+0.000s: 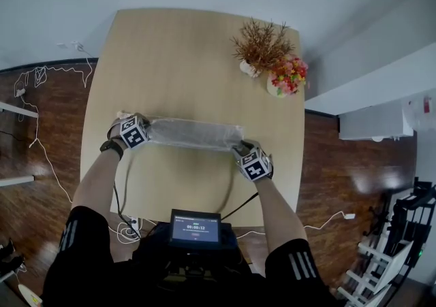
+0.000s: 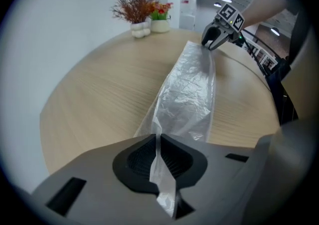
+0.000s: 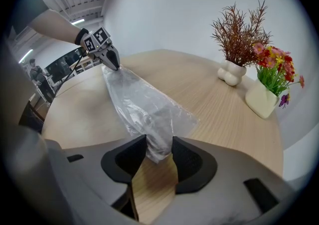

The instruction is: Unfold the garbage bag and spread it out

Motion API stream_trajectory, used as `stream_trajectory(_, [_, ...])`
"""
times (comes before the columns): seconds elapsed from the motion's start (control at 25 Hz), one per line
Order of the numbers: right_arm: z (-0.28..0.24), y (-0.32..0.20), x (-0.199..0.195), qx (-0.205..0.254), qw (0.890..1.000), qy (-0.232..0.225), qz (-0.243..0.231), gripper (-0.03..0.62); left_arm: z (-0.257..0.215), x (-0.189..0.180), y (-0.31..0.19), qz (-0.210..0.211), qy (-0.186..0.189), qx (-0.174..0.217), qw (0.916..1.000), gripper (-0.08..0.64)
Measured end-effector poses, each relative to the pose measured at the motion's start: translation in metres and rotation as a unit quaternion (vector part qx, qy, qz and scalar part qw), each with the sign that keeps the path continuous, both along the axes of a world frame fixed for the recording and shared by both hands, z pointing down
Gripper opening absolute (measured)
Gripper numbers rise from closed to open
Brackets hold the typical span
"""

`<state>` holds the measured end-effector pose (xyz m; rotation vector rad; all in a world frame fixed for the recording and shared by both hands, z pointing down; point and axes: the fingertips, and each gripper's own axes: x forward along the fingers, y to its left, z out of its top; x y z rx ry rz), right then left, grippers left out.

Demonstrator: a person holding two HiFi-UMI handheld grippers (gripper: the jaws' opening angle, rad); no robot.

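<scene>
A clear, crinkled garbage bag (image 1: 194, 133) lies as a long strip across the wooden table (image 1: 170, 54), stretched between my two grippers. My left gripper (image 1: 145, 133) is at its left end; in the left gripper view the jaws (image 2: 158, 141) are shut on a thin fold of the film (image 2: 192, 84). My right gripper (image 1: 240, 147) is at the right end. In the right gripper view its jaws (image 3: 158, 144) stand apart, with the bag's bunched end (image 3: 142, 107) reaching in between the pads. Each gripper shows in the other's view, right (image 2: 212, 39) and left (image 3: 112, 62).
A dried brown plant in a white vase (image 1: 259, 47) and a pot of red and yellow flowers (image 1: 289, 75) stand at the table's far right corner. A small screen (image 1: 195, 227) hangs at my chest. Cables (image 1: 48, 74) lie on the wooden floor at left.
</scene>
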<state>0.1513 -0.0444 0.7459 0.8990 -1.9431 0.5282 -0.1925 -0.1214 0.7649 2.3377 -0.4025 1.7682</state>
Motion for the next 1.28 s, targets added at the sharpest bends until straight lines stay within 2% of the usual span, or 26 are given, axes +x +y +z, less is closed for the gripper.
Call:
stream_trajectory(0.16, [-0.001,0.002,-0.004,0.001,1.000,0.001,-0.008,0.199,-0.002,0.003,0.004,0.030,-0.009,0.025,0.9992,0.002])
stream_trajectory(0.32, [-0.019,-0.006,-0.009,0.026,0.999,-0.022,0.006,0.198,-0.027,0.013,0.005,0.046,0.018,0.079,0.9956,0.000])
stream_trajectory(0.48, [-0.044,-0.023,-0.019,0.065,0.997,-0.041,-0.001,0.199,-0.044,0.015,0.005,0.063,0.039,0.131,0.9886,0.000])
stream_trajectory(0.64, [-0.061,-0.038,-0.040,0.086,0.994,-0.059,-0.018,0.199,-0.065,0.019,0.010,0.075,0.072,0.179,0.9784,0.001])
stream_trajectory(0.8, [-0.071,-0.050,-0.073,0.093,0.992,-0.070,-0.056,0.199,-0.086,0.023,0.019,0.087,0.097,0.215,0.9678,0.001])
stream_trajectory(0.96, [-0.070,-0.058,-0.111,0.094,0.987,-0.065,-0.117,0.198,-0.100,0.024,0.028,0.103,0.106,0.238,0.9599,0.001])
stream_trajectory(1.12, [-0.057,-0.063,-0.141,0.083,0.981,-0.047,-0.171,0.199,-0.121,0.034,0.035,0.102,0.122,0.260,0.9523,0.001])
stream_trajectory(1.28, [-0.039,-0.066,-0.154,0.071,0.974,-0.007,-0.217,0.199,-0.125,0.034,0.043,0.108,0.132,0.268,0.9482,0.002])
